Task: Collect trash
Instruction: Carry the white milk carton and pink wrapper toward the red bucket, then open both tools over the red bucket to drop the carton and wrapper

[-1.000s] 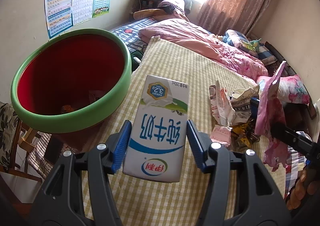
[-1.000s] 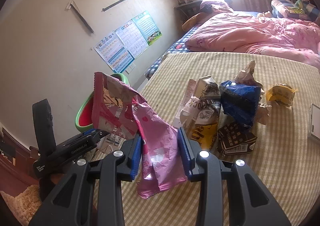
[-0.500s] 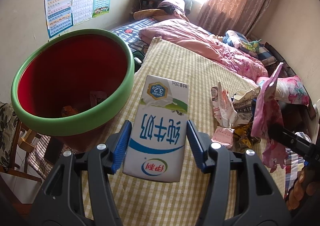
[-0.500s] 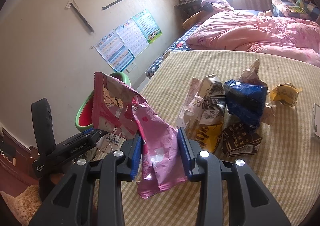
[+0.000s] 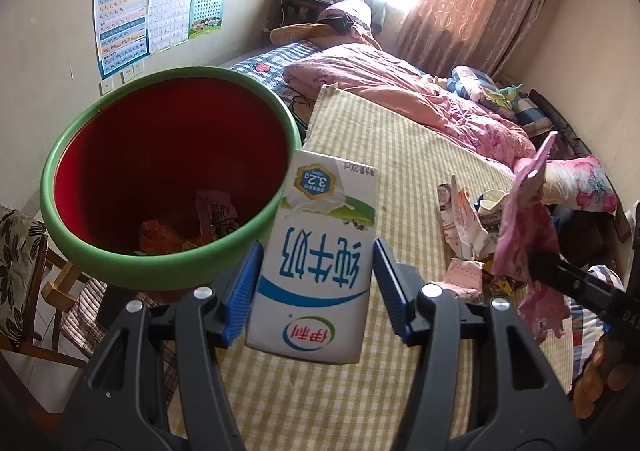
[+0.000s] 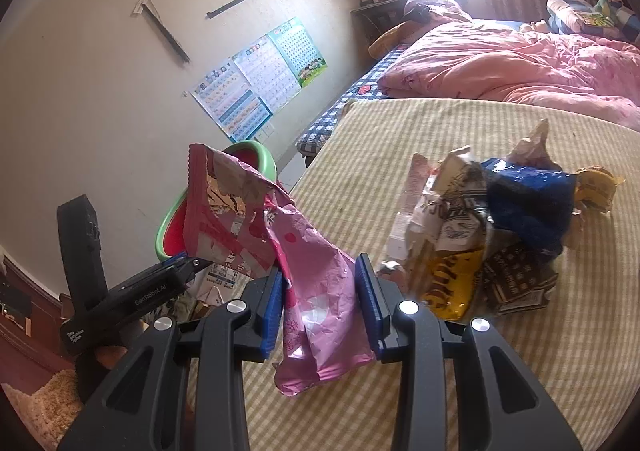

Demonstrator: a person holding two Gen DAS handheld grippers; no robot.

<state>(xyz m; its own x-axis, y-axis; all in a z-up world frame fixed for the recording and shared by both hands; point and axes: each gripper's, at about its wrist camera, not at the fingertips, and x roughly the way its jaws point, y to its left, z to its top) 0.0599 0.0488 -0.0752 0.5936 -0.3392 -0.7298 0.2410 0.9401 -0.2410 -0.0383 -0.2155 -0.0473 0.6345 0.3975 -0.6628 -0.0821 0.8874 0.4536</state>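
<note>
Carton (image 5: 316, 259), boxy and glossy, clamped beside round bin (image 5: 80, 155).

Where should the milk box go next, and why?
Probably a little left, over the bin. The left gripper holds the milk box beside the green rim, not above the opening, so letting go now would likely drop it on the bed.
</note>
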